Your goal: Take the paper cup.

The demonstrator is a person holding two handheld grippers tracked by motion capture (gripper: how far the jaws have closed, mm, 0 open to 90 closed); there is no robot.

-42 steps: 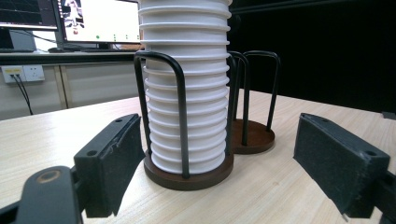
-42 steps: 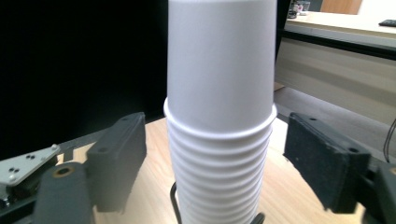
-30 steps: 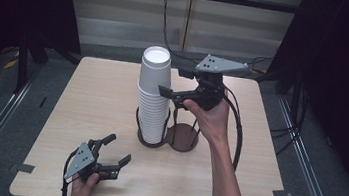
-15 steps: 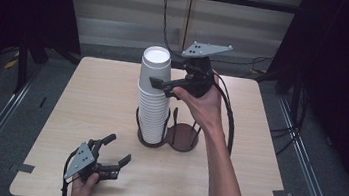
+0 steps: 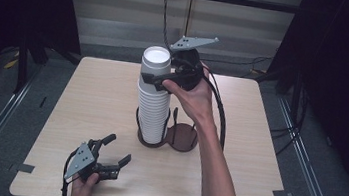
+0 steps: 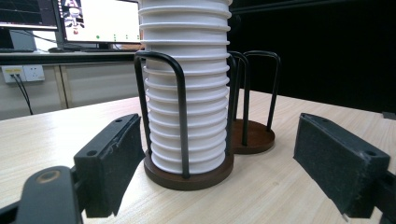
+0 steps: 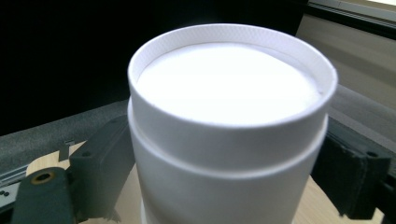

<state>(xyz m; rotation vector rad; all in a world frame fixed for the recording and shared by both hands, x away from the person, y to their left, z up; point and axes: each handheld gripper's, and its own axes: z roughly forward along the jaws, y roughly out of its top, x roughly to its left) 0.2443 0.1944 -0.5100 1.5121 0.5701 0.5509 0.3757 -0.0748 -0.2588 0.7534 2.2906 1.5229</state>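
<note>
Right tongs point(image 5: 157, 79) bracketing topmost white paper cup point(image 5: 156, 61) of stack in black wire holder point(image 5: 151, 138), grip unconfirmed, likely lifting straight next; left tongs point(image 5: 116, 152) resting spread on counter point(image 5: 87, 97).

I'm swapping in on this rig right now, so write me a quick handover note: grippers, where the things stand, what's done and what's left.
Right gripper: raised at the top of the stack of white paper cups, one jaw on each side of the top cup, against its wall just below the rim; it seems shut on it.
Left gripper: open, holding nothing, low over the near left of the table, facing the stack.
The stack stands in the left ring of the two-ring wire cup holder; the right ring is empty.
Done: top cup grasped.
Left: probably lift it off and set it in the empty ring.
</note>
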